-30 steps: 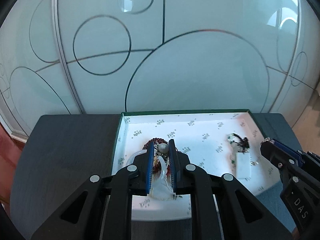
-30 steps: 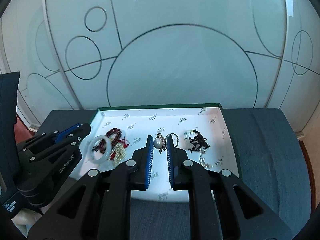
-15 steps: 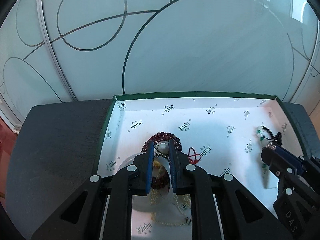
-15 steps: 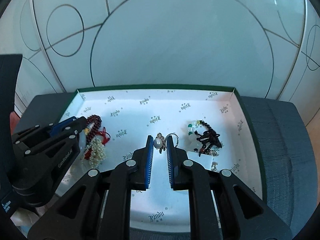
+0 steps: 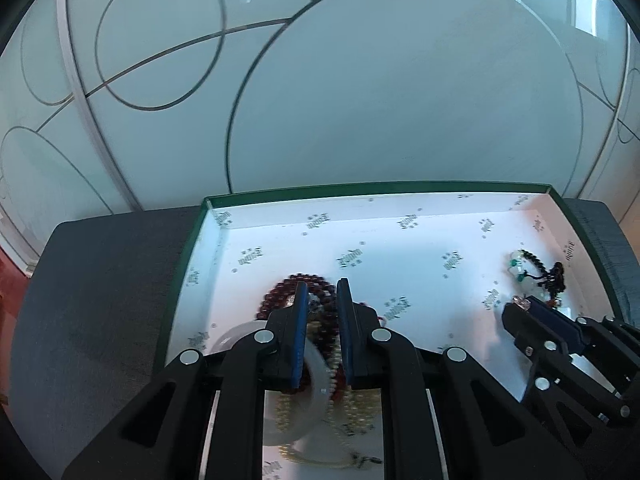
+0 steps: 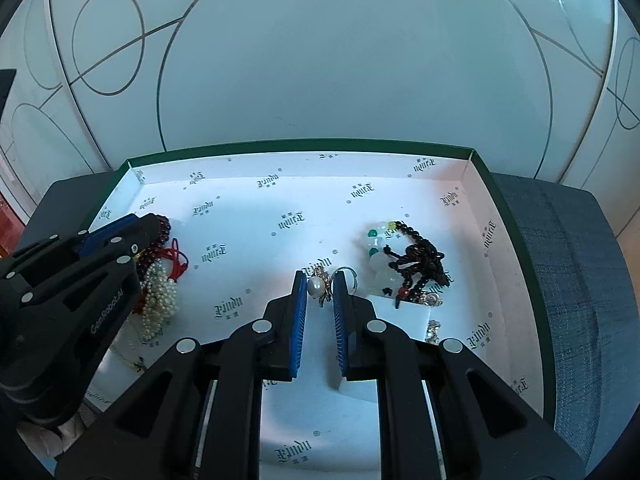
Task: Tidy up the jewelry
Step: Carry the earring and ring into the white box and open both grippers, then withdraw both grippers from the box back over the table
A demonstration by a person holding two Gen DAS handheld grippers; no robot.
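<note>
A green box (image 6: 505,216) with white printed lining holds the jewelry. My right gripper (image 6: 320,280) is shut on a pearl piece (image 6: 315,287) with a gilt setting and a silver loop (image 6: 349,272), low over the box's middle. My left gripper (image 5: 322,294) is nearly shut on a small pale piece (image 5: 313,304), blurred, above dark red beads (image 5: 280,292), a white bangle (image 5: 316,376) and a pearl strand (image 5: 360,408). In the right wrist view the left gripper (image 6: 154,220) hangs over the beads at the box's left end.
A black bead bracelet with green and white beads (image 6: 416,256) and a white card (image 6: 404,312) lie at the box's right end. The box stands on a dark grey fabric top (image 5: 100,280). Frosted glass panels (image 6: 340,60) rise behind it.
Both grippers have come down and forward towards the box, which now fills more of each view. Each still has its small piece between its tips.
</note>
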